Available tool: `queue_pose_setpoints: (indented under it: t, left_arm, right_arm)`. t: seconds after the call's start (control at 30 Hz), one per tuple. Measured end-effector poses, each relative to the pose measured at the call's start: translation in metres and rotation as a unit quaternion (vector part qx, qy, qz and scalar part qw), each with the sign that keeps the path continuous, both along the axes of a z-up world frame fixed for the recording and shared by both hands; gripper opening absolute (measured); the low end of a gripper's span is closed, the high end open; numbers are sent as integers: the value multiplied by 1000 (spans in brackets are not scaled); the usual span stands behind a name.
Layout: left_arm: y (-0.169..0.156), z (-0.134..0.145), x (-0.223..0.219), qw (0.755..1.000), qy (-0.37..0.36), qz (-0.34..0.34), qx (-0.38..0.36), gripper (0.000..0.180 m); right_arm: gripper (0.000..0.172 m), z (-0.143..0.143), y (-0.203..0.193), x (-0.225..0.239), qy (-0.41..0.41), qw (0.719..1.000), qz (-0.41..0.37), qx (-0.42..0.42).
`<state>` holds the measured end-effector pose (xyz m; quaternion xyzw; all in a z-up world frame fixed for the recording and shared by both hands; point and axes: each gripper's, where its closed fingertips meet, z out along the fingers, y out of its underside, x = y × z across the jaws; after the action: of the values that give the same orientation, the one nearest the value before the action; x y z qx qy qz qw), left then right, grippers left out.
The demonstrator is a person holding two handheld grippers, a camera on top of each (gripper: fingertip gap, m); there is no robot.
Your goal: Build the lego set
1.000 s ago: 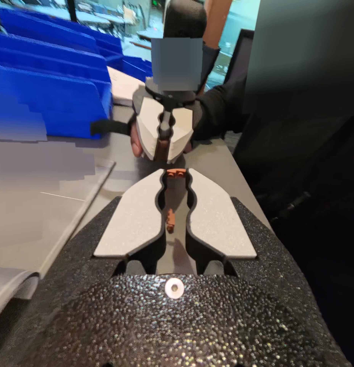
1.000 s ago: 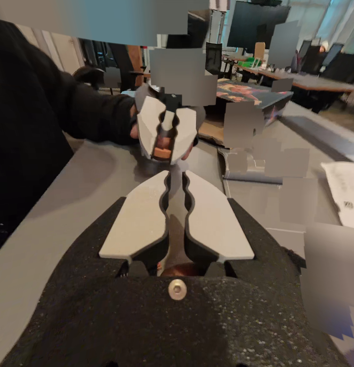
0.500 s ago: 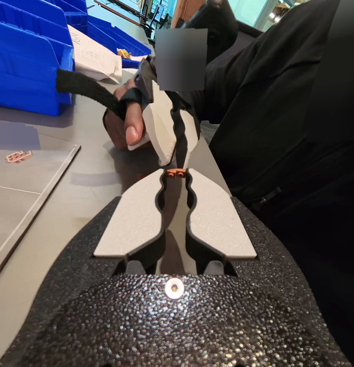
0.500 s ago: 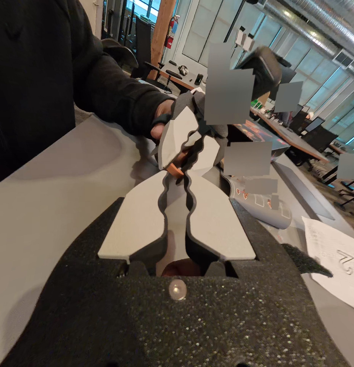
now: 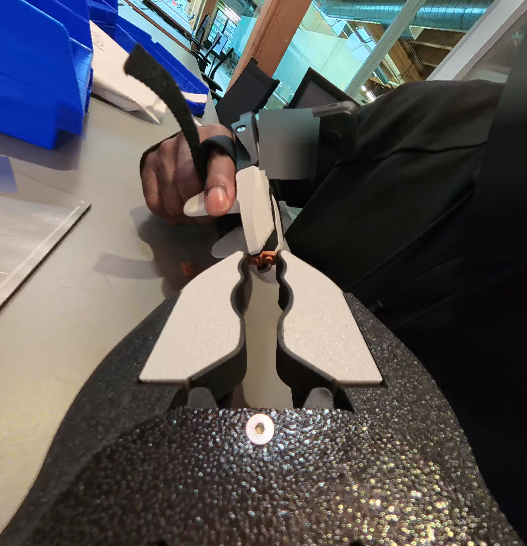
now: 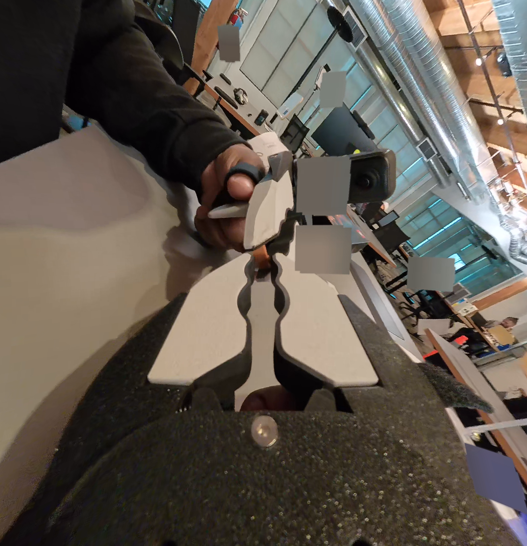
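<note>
The left tongs (image 5: pixel 263 261) pinch a small orange studded brick (image 5: pixel 266 259) at their tips, above the grey worktop (image 5: pixel 79 295). The right tongs (image 6: pixel 261 267), tip to tip with them, are closed on an orange piece (image 6: pixel 261 260). Another orange brick (image 5: pixel 186 268) lies on the worktop at nine o'clock; blue bins (image 5: pixel 34 74) stand at ten o'clock.

Honestly can't make out any text from where I'm standing. The white paper (image 5: pixel 120 88) by the blue bins (image 5: pixel 34 74) has some printing on it, way too blurry to read. Same with the small white tag (image 6: pixel 266 144) on the far gripper, just smudges.
</note>
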<state>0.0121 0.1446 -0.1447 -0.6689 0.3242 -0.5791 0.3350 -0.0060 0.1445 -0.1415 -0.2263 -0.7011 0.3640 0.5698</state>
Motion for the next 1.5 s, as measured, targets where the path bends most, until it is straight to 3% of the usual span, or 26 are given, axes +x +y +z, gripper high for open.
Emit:
queue_pose_setpoints:
  t: [0.1, 0.23, 0.4, 0.9, 1.07, 1.17, 1.3, 1.5]
  left_arm:
    - [8, -1, -3, 1000, 10, 26, 2, 20]
    - [31, -4, -15, 989, 65, 118, 56, 35]
    - [47, 6, -24, 965, 100, 210, 124, 28]
    - [49, -5, -18, 940, 168, 230, 187, 9]
    - [46, -1, -20, 941, 153, 215, 211, 4]
    - [43, 3, -21, 943, 133, 199, 230, 4]
    - [36, 10, -19, 941, 106, 174, 269, 4]
    - [21, 11, -6, 923, 119, 129, 343, 4]
  right_arm:
    - [8, 1, 10, -2, 9, 998, -42, 37]
    - [8, 4, 36, -5, 20, 987, -134, 83]
    - [8, -2, 52, -8, 18, 965, -209, 161]
    - [8, -6, 50, -11, 20, 947, -238, 216]
    - [12, -1, 48, -8, 8, 975, -202, 88]
    - [16, 2, 39, 0, -16, 991, -128, -37]
    - [20, 11, 29, 8, -34, 980, -49, -188]
    - [20, 11, 22, 11, -42, 976, -20, -210]
